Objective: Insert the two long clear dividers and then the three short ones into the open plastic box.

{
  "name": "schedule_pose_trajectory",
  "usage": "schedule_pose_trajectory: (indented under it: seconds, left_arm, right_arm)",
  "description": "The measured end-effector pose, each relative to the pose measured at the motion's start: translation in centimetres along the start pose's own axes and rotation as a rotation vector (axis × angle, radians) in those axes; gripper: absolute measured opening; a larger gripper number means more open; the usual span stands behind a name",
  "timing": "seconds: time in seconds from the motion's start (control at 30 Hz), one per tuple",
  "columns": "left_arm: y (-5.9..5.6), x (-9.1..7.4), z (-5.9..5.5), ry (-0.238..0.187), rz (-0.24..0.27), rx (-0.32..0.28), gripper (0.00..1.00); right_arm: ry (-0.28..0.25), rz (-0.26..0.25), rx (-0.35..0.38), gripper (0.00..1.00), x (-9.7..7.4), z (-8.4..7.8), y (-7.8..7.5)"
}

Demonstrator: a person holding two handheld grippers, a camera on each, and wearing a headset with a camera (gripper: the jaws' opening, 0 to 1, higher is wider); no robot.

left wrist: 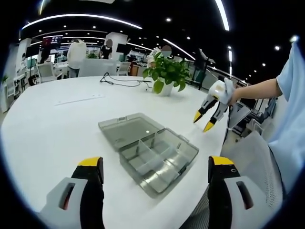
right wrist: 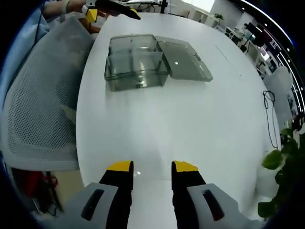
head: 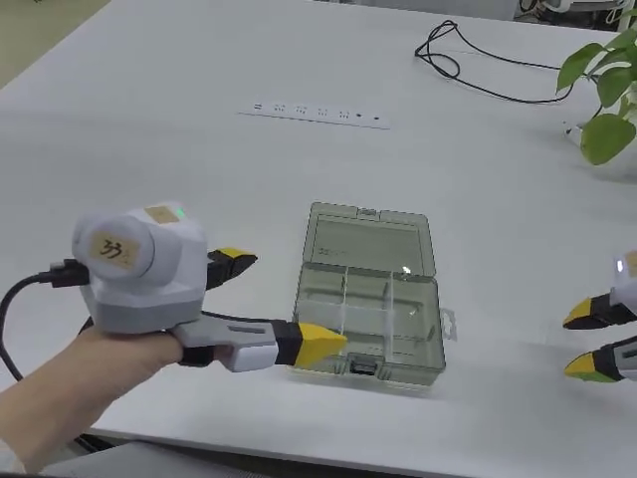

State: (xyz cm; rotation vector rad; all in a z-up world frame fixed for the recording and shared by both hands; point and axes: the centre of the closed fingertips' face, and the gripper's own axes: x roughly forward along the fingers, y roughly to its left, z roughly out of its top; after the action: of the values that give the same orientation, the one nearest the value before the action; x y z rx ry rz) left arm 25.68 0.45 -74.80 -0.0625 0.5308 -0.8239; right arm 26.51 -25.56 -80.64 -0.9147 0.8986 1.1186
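Observation:
The open smoky-clear plastic box (head: 370, 317) lies near the table's front edge, its lid (head: 368, 241) folded flat behind it. Clear dividers (head: 345, 299) stand inside and split it into several compartments. My left gripper (head: 278, 303) is open just left of the box, its near fingertip by the box's front left corner. In the left gripper view the box (left wrist: 157, 157) sits ahead between the wide jaws of the left gripper (left wrist: 155, 163). My right gripper (head: 581, 342) hangs open well right of the box. The right gripper view has the right gripper (right wrist: 152, 166) open, with the box (right wrist: 137, 67) far ahead.
A white power strip (head: 318, 112) lies at the back of the white table (head: 149, 149), with a black cable (head: 468, 65) and a potted plant (head: 605, 90) at the far right. A mesh chair (right wrist: 38, 109) stands at the table's near edge. People stand in the background.

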Motion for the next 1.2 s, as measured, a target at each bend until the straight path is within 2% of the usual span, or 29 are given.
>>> schedule_pose_trajectory:
  seconds: [0.07,0.13,0.33,0.37,0.43,0.47,0.53,0.57,0.6,0.63,0.67,0.8,0.9,0.97,1.03,1.1,1.2]
  left_arm:
    - [0.0,0.3,0.1,0.007,-0.002,-0.013,0.92]
    - [-0.1,0.6,0.3,-0.004,-0.011,-0.045,0.9]
    - [-0.6,1.4,0.7,-0.003,-0.043,-0.113,0.86]
    - [-0.8,1.6,0.8,-0.001,-0.054,-0.135,0.85]
    - [-1.0,1.8,1.0,0.0,-0.065,-0.15,0.82]
    - [-1.3,1.9,1.3,-0.008,-0.08,-0.176,0.8]
    - [-1.9,2.2,2.2,-0.042,-0.114,-0.234,0.75]
    - [-2.2,2.3,2.4,-0.045,-0.129,-0.255,0.75]
    - [-2.1,2.5,2.7,-0.052,-0.128,-0.273,0.74]
    - [-2.1,2.6,2.8,-0.053,-0.129,-0.268,0.73]
    - [-2.2,2.7,3.0,-0.054,-0.131,-0.276,0.7]
    - [-3.4,3.4,3.5,-0.035,-0.175,-0.311,0.62]
    - [-4.2,3.9,3.5,-0.01,-0.204,-0.343,0.58]
    - [-4.7,4.0,3.7,-0.013,-0.222,-0.364,0.53]
    - [-5.1,4.1,3.8,-0.012,-0.238,-0.389,0.49]
    - [-5.6,4.2,4.0,-0.013,-0.255,-0.407,0.43]
    - [-6.2,4.3,4.2,-0.02,-0.279,-0.425,0.36]
  right_arm:
    - [-0.024,-0.012,-0.012,0.32,-0.4,1.0,-0.2]
    - [-0.035,-0.021,-0.022,0.32,-0.3,1.1,-0.7]
    - [-0.082,-0.069,-0.073,0.32,-1.8,4.8,-1.2]
    - [-0.107,-0.083,-0.084,0.32,-2.1,5.9,-1.3]
    - [-0.11,-0.086,-0.097,0.32,-2.4,6.8,-1.3]
    - [-0.131,-0.102,-0.113,0.32,-2.7,7.8,-1.4]
    - [-0.146,-0.109,-0.132,0.32,-2.7,8.5,-1.6]
    - [-0.157,-0.12,-0.14,0.32,-3.0,9.3,-1.6]
    - [-0.162,-0.118,-0.148,0.32,-3.2,10.0,-1.4]
    - [-0.164,-0.114,-0.148,0.32,-3.1,10.2,-1.7]
    - [-0.182,-0.133,-0.178,0.32,-3.2,11.0,-2.2]
    - [-0.205,-0.138,-0.211,0.32,-3.7,13.3,-1.8]
    - [-0.2,-0.148,-0.285,0.32,-4.0,15.1,-0.8]
    - [-0.201,-0.155,-0.32,0.32,-3.8,15.7,-0.6]
    - [-0.206,-0.145,-0.335,0.32,-3.8,16.4,0.1]
    - [-0.207,-0.155,-0.391,0.32,-3.9,17.4,0.9]
    - [-0.206,-0.165,-0.431,0.32,-3.9,18.4,1.5]
